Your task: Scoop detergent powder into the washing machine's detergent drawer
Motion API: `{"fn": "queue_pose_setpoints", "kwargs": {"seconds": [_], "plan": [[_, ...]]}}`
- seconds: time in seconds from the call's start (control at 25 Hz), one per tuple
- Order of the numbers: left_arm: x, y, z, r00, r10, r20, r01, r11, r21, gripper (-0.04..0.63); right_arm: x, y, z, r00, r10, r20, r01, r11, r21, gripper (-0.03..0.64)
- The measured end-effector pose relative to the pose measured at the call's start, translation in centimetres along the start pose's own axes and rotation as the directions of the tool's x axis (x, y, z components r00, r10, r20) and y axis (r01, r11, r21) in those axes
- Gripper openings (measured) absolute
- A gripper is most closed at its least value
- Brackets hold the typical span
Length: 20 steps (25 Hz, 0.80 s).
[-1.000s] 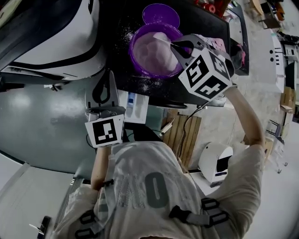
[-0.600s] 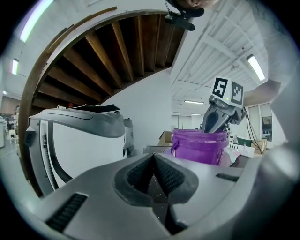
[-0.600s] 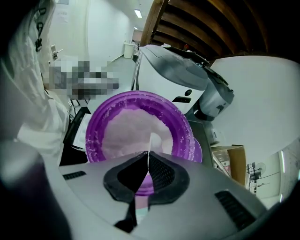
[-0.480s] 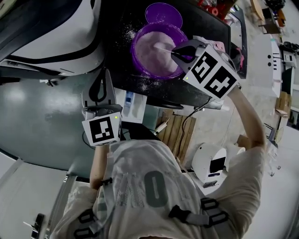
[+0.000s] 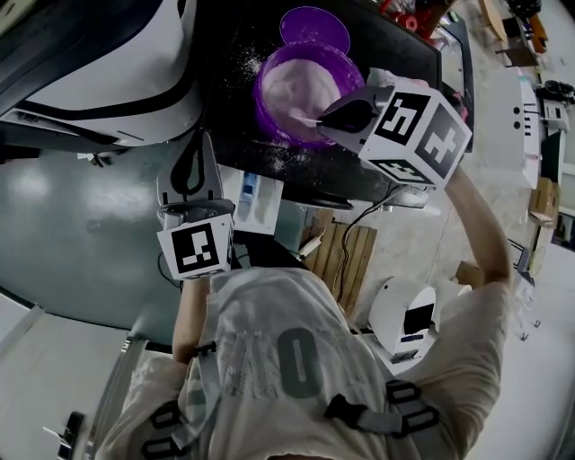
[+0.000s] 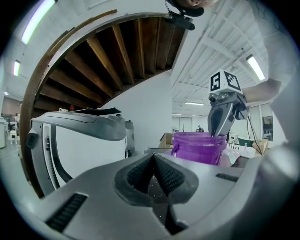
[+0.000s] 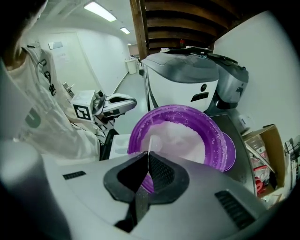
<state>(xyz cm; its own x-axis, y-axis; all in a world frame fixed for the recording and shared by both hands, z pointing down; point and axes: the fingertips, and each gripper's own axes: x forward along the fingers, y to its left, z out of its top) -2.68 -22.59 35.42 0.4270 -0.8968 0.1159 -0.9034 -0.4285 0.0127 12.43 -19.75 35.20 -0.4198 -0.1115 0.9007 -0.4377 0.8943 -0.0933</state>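
A purple tub (image 5: 296,85) full of white detergent powder stands on a dark top; the right gripper view looks down into the tub (image 7: 180,136). My right gripper (image 5: 346,115) hangs over the tub's near rim, shut on a thin white spoon (image 5: 312,119). The spoon (image 7: 150,144) reaches into the powder at the near side. My left gripper (image 5: 191,171) is shut and holds nothing; it floats left of the white detergent drawer (image 5: 260,199). From the left gripper (image 6: 153,157), the tub (image 6: 197,146) shows with the right gripper (image 6: 224,112) above it.
The white washing machine (image 5: 108,72) fills the upper left. A purple lid (image 5: 314,27) lies behind the tub, and spilled powder speckles the dark top (image 5: 234,54). Wooden slats (image 5: 346,256) and a white appliance (image 5: 404,314) stand on the floor to the right.
My right gripper has tipped and drawn back, bringing the spoon from the middle of the powder toward the tub's near rim. The left gripper has hardly moved.
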Motion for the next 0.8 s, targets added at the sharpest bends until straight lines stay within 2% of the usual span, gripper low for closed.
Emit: {"fn": "queue_pose_setpoints", "kwargs": {"seconds": [0.24,0.4,0.48,0.56,0.72,0.8], "plan": [[-0.6,0.4,0.2,1.000,0.004,0.009,-0.004,1.000,-0.001,0.020,-1.0,1.4,1.2,0.988,0.125,0.093,-0.137,0.981,0.138,0.009],[-1.0,0.6,0.4,1.000,0.005,0.014,-0.005,1.000,0.003,0.020,-1.7,1.2,1.5,0.966,0.151,0.208,-0.209,0.932,0.296,0.009],[-1.1,0.7,0.8,0.999,0.000,0.036,-0.001,1.000,0.009,0.020,-2.2,0.9,1.6,0.948,0.151,0.279,-0.254,0.889,0.381,0.011],[-1.0,0.7,1.2,0.999,-0.007,0.043,0.007,1.000,-0.009,0.020,-2.7,0.5,1.7,0.922,0.140,0.361,-0.307,0.832,0.462,0.011],[-1.1,0.9,2.8,0.997,-0.019,0.071,0.023,0.997,-0.067,0.020,-3.6,-0.6,2.1,0.849,0.085,0.522,-0.421,0.706,0.569,0.011],[-1.2,1.0,4.1,0.995,-0.023,0.094,0.030,0.997,-0.070,0.020,-4.1,-1.0,1.9,0.818,0.048,0.573,-0.455,0.663,0.594,0.011]]}}
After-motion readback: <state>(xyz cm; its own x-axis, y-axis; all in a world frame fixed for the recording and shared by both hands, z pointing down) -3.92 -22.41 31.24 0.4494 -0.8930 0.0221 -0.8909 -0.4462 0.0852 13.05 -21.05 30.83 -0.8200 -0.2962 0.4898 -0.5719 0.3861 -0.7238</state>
